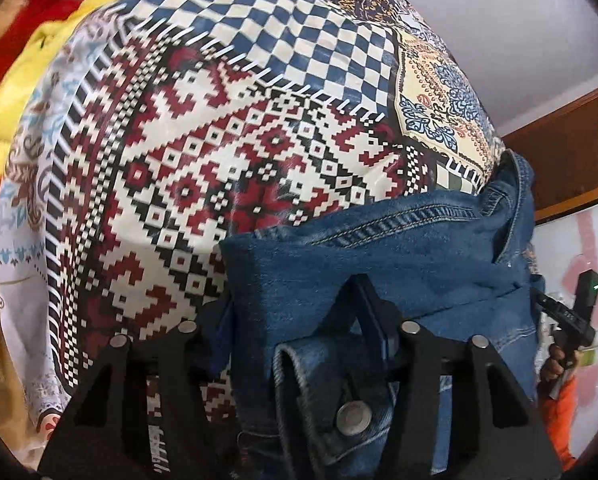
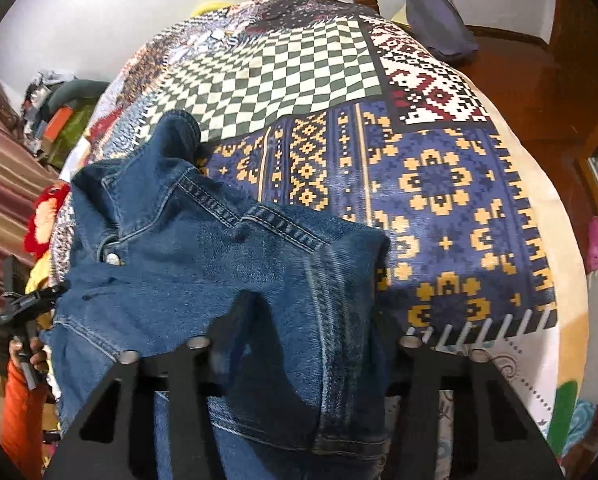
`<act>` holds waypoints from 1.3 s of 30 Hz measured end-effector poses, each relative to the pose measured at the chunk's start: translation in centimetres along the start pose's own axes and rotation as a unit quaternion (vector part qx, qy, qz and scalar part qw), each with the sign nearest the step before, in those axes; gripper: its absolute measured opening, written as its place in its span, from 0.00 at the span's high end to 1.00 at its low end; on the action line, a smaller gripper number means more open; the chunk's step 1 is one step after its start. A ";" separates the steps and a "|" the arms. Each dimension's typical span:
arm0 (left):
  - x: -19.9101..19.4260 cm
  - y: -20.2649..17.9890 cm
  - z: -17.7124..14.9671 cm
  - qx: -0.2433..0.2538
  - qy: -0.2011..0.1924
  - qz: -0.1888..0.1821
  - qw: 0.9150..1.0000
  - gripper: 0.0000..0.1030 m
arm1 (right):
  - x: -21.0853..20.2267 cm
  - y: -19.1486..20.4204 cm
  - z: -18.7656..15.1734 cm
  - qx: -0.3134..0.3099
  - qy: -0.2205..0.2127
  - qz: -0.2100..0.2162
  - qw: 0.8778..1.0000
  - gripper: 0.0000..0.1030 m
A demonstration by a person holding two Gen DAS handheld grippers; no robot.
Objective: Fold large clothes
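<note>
A blue denim jacket (image 1: 379,264) is held up over the patterned bedspread (image 1: 203,152). My left gripper (image 1: 299,312) is shut on the jacket's edge beside a metal snap button (image 1: 354,419). My right gripper (image 2: 311,320) is shut on another bunched part of the same jacket (image 2: 219,240); the cloth drapes over and between its fingers. The rest of the jacket hangs between the two grippers, its collar (image 2: 179,132) lying toward the bed. The right gripper shows at the right edge of the left wrist view (image 1: 579,312), and the left gripper shows at the left edge of the right wrist view (image 2: 23,308).
The bedspread (image 2: 419,184) covers the whole bed. Yellow and red cloths (image 1: 31,52) lie at the bed's far left. A dark blue bag (image 2: 439,20) sits on a wooden surface beyond the bed. Clutter (image 2: 55,116) is piled by the wall.
</note>
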State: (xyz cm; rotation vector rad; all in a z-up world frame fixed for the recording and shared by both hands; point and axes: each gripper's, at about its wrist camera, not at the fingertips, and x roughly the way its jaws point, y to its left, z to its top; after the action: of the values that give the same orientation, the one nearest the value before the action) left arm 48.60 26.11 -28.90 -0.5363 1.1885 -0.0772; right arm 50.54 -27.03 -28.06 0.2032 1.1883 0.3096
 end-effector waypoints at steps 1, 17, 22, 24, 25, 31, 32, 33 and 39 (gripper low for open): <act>0.0 -0.5 0.1 0.006 -0.004 0.006 1.000 0.60 | 0.1 0.1 0.0 0.002 0.001 -0.005 1.000 0.75; -8.4 -7.8 4.0 0.105 -0.184 0.137 0.968 0.81 | -3.3 10.1 6.9 -0.106 -0.113 -0.102 0.983 0.88; -9.0 -6.0 6.5 0.100 -0.185 0.166 0.964 0.81 | -1.3 12.8 10.3 -0.120 -0.127 -0.128 0.976 0.88; -8.0 -4.5 8.3 0.084 -0.174 0.169 0.966 0.80 | 0.2 13.4 11.8 -0.126 -0.125 -0.142 0.974 0.88; -7.4 -3.9 8.9 0.078 -0.170 0.170 0.968 0.80 | 1.6 13.3 12.6 -0.121 -0.117 -0.149 0.974 0.88; -1.2 -1.5 10.4 0.080 -0.119 0.186 0.972 0.78 | 7.2 10.1 14.2 -0.080 -0.067 -0.168 0.980 0.87; -0.3 -1.2 10.3 0.084 -0.112 0.191 0.972 0.76 | 8.0 9.5 14.1 -0.075 -0.060 -0.164 0.982 0.87; 0.6 -0.8 10.3 0.084 -0.105 0.195 0.972 0.75 | 8.5 8.9 14.1 -0.071 -0.054 -0.159 0.983 0.85; 1.6 -0.2 9.6 0.080 -0.115 0.192 0.971 0.70 | 8.8 7.1 14.0 -0.068 -0.061 -0.224 0.970 0.17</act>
State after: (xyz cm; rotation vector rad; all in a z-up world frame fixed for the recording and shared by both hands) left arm 57.90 28.81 -27.64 -0.1620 1.0286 0.2145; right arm 65.63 -17.22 -28.48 -0.1654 1.0519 -0.0196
